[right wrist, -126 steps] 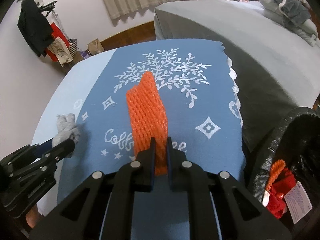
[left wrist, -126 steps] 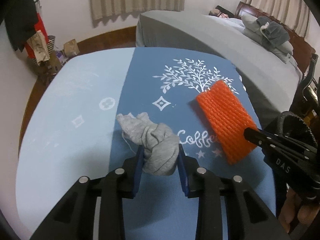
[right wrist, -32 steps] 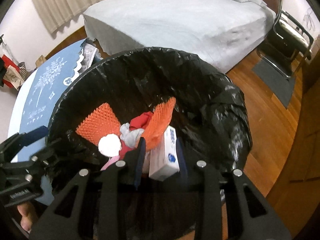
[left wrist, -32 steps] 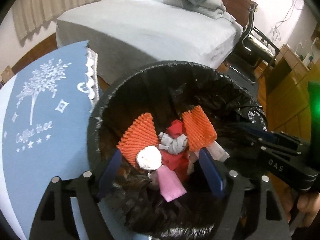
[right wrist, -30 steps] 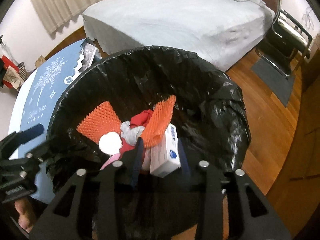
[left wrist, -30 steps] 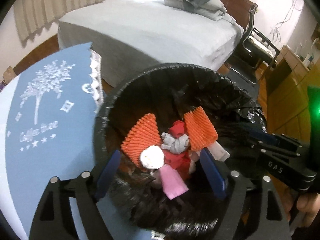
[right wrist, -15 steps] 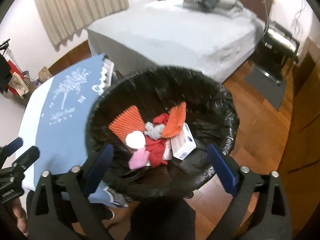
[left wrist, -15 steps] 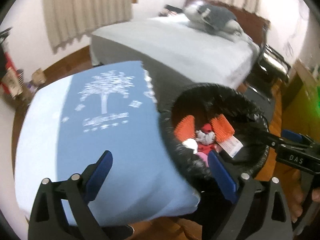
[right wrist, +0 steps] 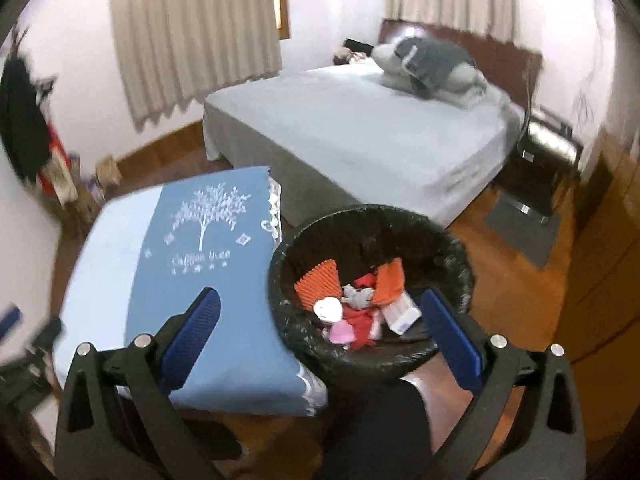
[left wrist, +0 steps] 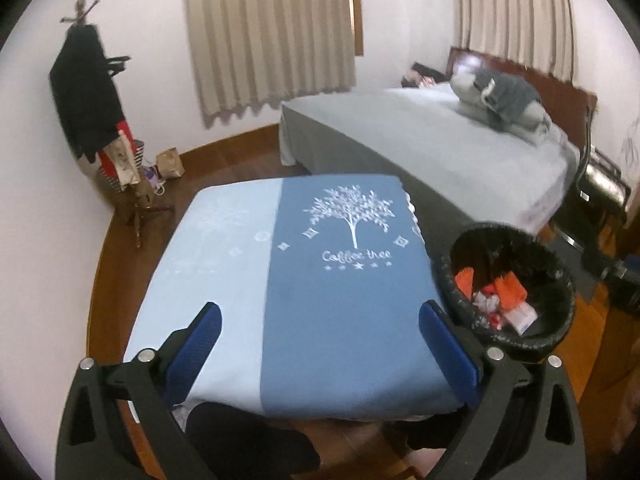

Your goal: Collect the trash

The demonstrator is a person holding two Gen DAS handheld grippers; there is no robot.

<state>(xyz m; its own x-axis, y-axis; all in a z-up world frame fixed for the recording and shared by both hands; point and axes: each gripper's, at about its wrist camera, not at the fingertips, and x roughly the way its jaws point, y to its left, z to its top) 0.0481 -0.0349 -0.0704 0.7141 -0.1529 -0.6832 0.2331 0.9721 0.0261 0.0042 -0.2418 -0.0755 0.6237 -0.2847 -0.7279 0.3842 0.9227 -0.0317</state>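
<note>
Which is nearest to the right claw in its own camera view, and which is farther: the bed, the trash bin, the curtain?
1. Trash bin: just ahead of the right claw, between its open blue tips.
2. Bed: behind the bin, mid-room.
3. Curtain: on the far wall, upper left.
</note>
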